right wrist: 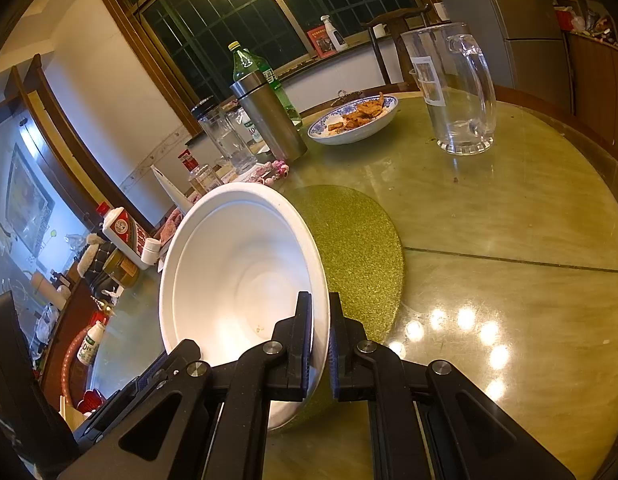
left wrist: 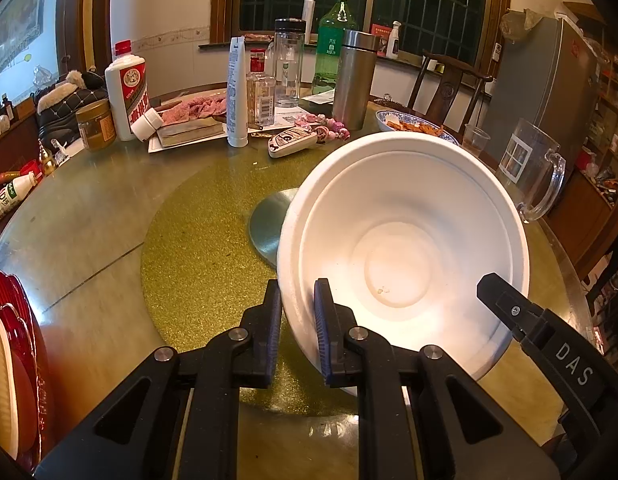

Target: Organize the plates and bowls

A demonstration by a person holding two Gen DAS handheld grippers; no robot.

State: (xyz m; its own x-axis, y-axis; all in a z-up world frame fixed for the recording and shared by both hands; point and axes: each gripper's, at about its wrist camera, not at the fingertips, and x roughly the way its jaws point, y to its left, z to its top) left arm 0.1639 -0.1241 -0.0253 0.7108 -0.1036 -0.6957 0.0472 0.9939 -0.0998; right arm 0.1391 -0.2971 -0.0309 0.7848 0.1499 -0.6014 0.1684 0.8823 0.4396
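A white bowl (left wrist: 405, 248) is held tilted above the gold glitter turntable (left wrist: 197, 240) in the middle of the round table. My left gripper (left wrist: 298, 300) is shut on the bowl's left rim. My right gripper (right wrist: 320, 312) is shut on the bowl's (right wrist: 237, 272) opposite rim; one of its fingers (left wrist: 505, 300) shows at the bowl's right side in the left wrist view. A red plate (left wrist: 17, 344) with a white dish on it sits at the table's left edge.
Bottles, a steel flask (left wrist: 353, 80), a key fob and cloth crowd the far side of the table. A blue-patterned bowl of fried food (right wrist: 355, 120) and a glass pitcher (right wrist: 453, 88) stand at the far right. A wooden chair (left wrist: 445, 80) stands behind.
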